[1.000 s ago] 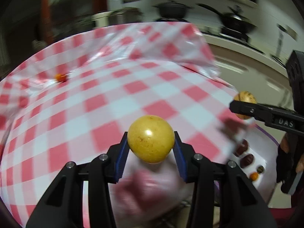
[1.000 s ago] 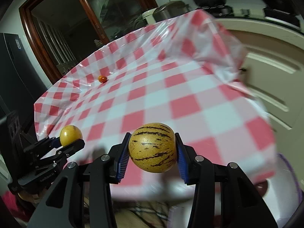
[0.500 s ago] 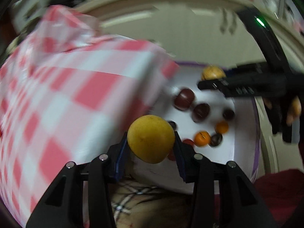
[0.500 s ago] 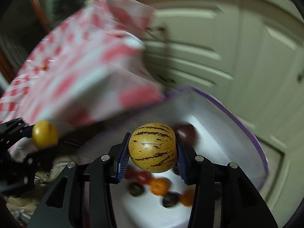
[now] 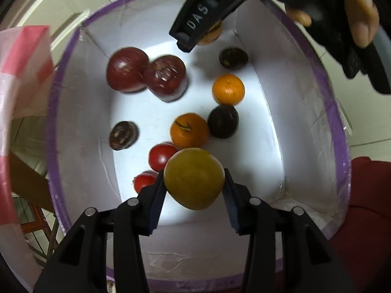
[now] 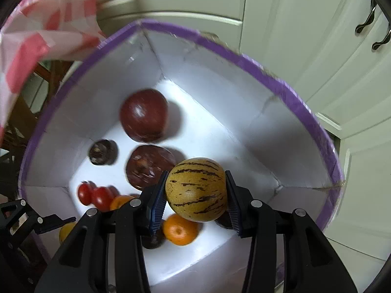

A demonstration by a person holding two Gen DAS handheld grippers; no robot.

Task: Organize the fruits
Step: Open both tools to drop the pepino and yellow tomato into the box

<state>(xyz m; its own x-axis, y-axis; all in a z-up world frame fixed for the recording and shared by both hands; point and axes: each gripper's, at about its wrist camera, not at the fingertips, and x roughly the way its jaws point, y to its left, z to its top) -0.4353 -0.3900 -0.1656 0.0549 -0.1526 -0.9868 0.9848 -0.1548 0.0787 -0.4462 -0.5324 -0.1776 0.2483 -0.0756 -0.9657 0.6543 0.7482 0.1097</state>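
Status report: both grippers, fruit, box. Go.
Left gripper shut on yellow fruit, right gripper shut on striped melon. Both over the box. Fruit already lies on its floor beneath.

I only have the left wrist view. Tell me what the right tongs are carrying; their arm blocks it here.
Observer: The right tongs grip a yellow fruit with dark stripes, held above the white box.
Operator: Say what lies straight under that striped fruit.
Observer: An orange sits just below it on the box floor, partly behind the left finger.
Operator: Describe what stands beyond the box on that side.
Observer: Pale cabinet doors with dark curved handles stand behind the purple rim.
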